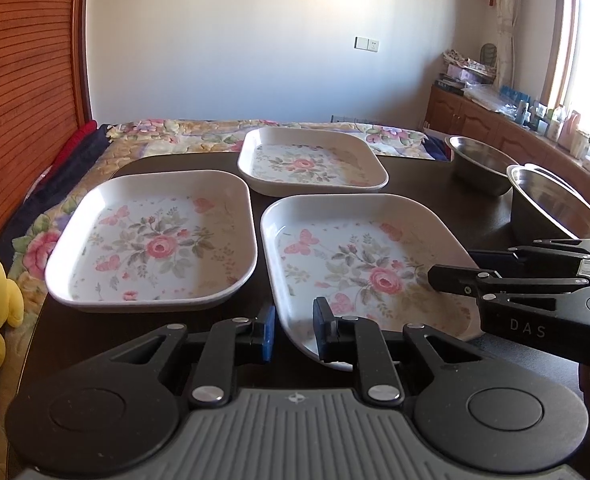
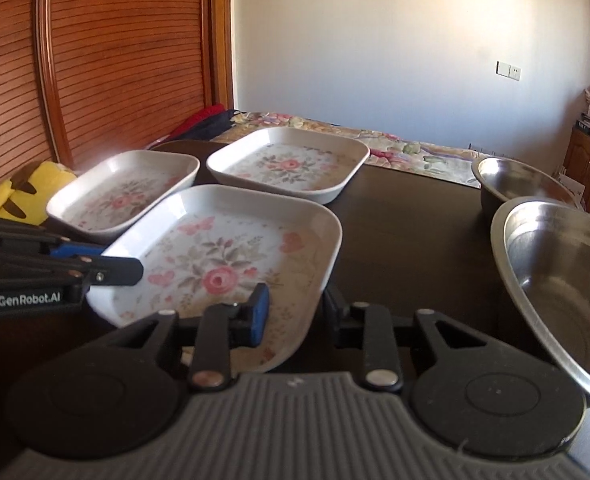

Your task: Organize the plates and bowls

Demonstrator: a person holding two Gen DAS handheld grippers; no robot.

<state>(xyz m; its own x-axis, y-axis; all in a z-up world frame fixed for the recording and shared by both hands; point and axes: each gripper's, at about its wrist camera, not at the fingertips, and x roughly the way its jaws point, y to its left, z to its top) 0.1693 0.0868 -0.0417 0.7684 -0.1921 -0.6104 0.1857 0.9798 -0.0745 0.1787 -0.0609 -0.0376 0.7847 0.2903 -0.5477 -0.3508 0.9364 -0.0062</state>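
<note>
A: Plates first. Near plate [image 1: 359, 264] sits at the front of the table [image 1: 415, 184], with the left plate [image 1: 151, 240] just beside it and the far plate [image 1: 311, 164] behind; none are stacked yet.

B: And the claws?

A: Both straddle the near plate's rim. Left gripper [image 1: 293, 330] is spread, one finger outside the front-left corner, the other over the inside. Right gripper [image 2: 295, 312] is spread too, blue pad [image 2: 257, 312] over the floral face, other finger below the right edge. Neither pinches anything.

B: So how should the lift go?

A: I'd judge a two-sided pinch is coming. Seat each finger well past the lip before closing, since the rim slopes and could squirt out. Close both together, lift level, then set it into another plate squarely so the corners nest.

B: Hazards?

A: Near bowl [image 2: 563, 292] is close on the right, second bowl [image 2: 515, 184] behind it. Keep the right elbow tucked so steel doesn't get knocked.
</note>
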